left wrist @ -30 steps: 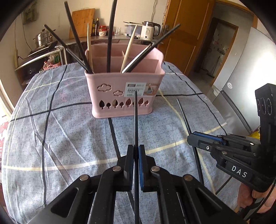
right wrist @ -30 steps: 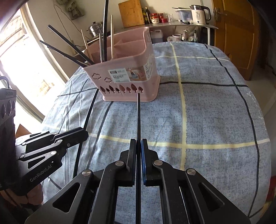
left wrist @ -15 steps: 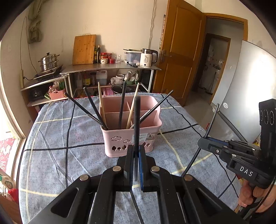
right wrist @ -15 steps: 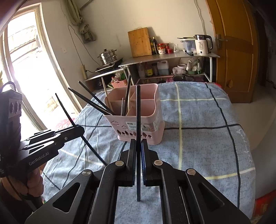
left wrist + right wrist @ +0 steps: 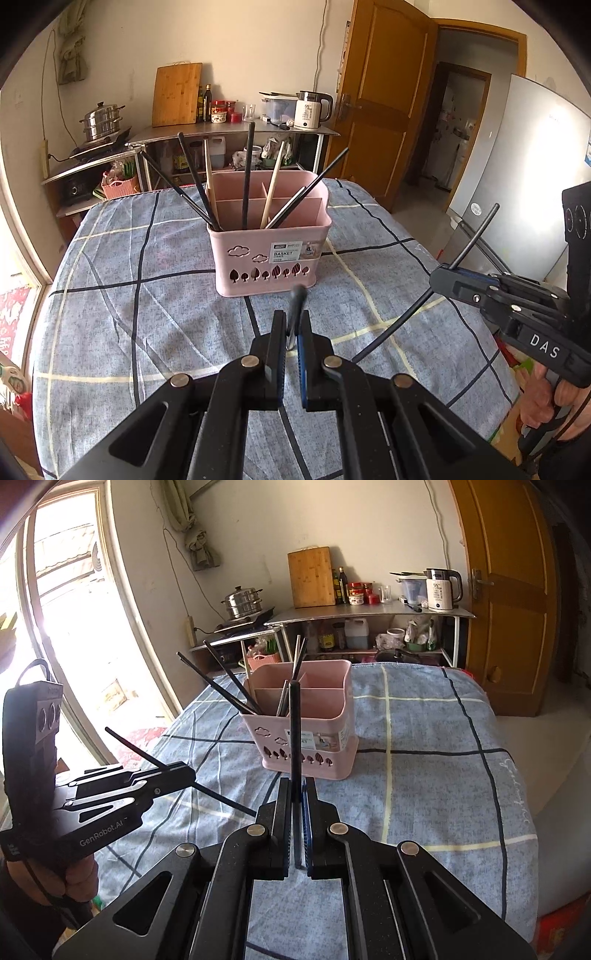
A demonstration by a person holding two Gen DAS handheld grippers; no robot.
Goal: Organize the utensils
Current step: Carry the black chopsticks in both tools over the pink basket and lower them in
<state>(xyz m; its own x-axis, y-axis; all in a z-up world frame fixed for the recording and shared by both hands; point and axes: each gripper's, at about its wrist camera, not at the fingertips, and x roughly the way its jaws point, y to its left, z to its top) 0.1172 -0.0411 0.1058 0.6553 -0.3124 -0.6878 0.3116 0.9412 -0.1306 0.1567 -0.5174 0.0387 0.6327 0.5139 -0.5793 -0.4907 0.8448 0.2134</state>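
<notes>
A pink utensil basket (image 5: 271, 254) stands on the blue checked tablecloth (image 5: 147, 314) and holds several black and wooden chopsticks. It also shows in the right wrist view (image 5: 314, 734). My left gripper (image 5: 291, 325) is shut on a black chopstick (image 5: 297, 299) that tilts steeply toward the camera, in front of the basket. My right gripper (image 5: 295, 794) is shut on another black chopstick (image 5: 294, 738), held upright in front of the basket. The right gripper (image 5: 454, 282) shows at the right of the left wrist view, the left gripper (image 5: 181, 775) at the left of the right wrist view.
Behind the table stands a metal shelf (image 5: 236, 129) with a kettle (image 5: 310, 114), a cutting board (image 5: 177, 94) and bottles. A steamer pot (image 5: 101, 120) sits at the left. A wooden door (image 5: 388, 110) and a fridge (image 5: 528, 177) are at the right.
Both grippers have lifted their chopsticks off the table and drawn back from the basket. The left chopstick has tipped up toward the camera; the right one now stands upright.
</notes>
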